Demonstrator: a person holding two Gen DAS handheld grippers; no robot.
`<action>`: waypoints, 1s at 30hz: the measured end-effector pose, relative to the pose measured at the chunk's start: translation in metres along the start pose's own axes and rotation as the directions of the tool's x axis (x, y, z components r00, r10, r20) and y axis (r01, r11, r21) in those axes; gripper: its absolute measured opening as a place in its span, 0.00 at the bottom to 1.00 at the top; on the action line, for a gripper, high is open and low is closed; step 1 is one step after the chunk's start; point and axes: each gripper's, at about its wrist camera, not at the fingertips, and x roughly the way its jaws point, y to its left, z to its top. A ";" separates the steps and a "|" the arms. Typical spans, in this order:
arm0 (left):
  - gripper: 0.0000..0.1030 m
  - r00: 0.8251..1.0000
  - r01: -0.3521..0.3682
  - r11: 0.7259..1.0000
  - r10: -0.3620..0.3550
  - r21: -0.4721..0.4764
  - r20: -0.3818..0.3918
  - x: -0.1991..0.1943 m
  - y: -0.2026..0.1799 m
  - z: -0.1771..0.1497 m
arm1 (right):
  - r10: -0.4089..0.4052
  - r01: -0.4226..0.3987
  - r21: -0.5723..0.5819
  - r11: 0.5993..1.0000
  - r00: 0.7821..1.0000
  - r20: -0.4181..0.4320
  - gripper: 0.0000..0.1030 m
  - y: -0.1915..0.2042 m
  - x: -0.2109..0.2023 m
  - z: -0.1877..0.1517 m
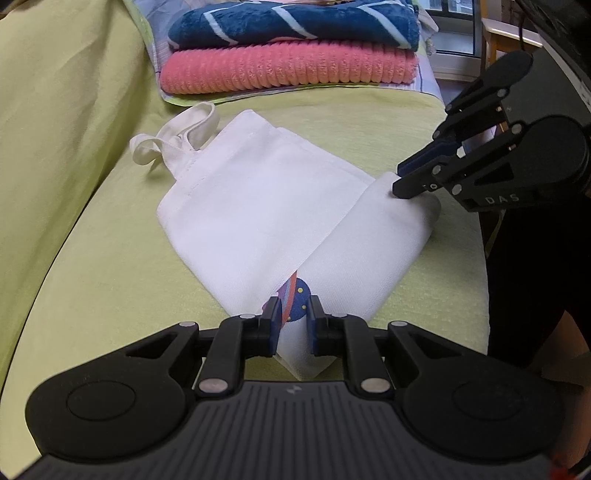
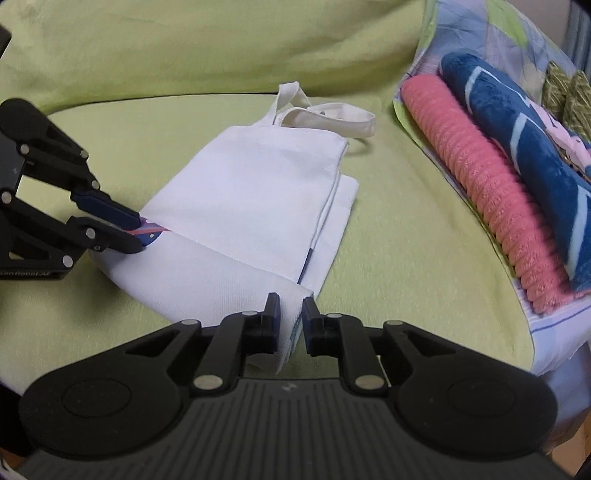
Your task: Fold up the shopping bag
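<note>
One white shopping bag [image 1: 258, 199] lies on the green sofa seat [image 1: 110, 258], its near end folded over (print mostly hidden). Two hand-held grippers pinch that fold: left hand-held gripper [image 1: 292, 317], right hand-held gripper [image 2: 290, 317]. Two folded towels [image 1: 288, 66] sit well apart.

Yellow-green sofa [image 1: 74, 155] holds stacked towels [image 1: 291, 66]; window [image 1: 454, 29] behind.

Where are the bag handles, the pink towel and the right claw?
bag handles [image 1: 192, 123], left wrist view, on the looped strap.
pink towel [image 1: 288, 68], left wrist view, on its ribbed front.
right claw [image 2: 290, 317], right wrist view, midway between fingertips.
</note>
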 end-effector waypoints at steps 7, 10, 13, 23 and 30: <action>0.16 1.000 -0.010 1.000 0.010 -0.004 0.000 -0.001 -0.001 0.001 | 0.026 -0.026 0.028 0.999 1.000 0.006 0.14 -0.004 0.001 -0.001; 0.16 1.000 -0.012 1.000 0.012 -0.006 0.002 -0.001 -0.001 0.001 | 0.030 -0.031 0.033 0.999 1.000 0.009 0.15 -0.004 0.001 -0.001; 0.16 1.000 -0.014 1.000 0.014 -0.005 0.004 -0.001 -0.002 0.000 | 0.042 -0.042 0.051 0.998 0.999 0.007 0.18 -0.007 0.003 -0.002; 0.17 0.998 -0.045 0.998 0.044 0.035 0.038 -0.007 -0.009 -0.004 | 0.101 -0.101 0.158 0.982 0.995 0.009 0.19 -0.020 0.010 -0.006; 0.38 0.988 -0.143 0.934 0.113 0.328 0.108 -0.040 -0.040 -0.032 | 0.127 -0.124 0.205 0.971 0.992 -0.001 0.20 -0.027 0.013 -0.005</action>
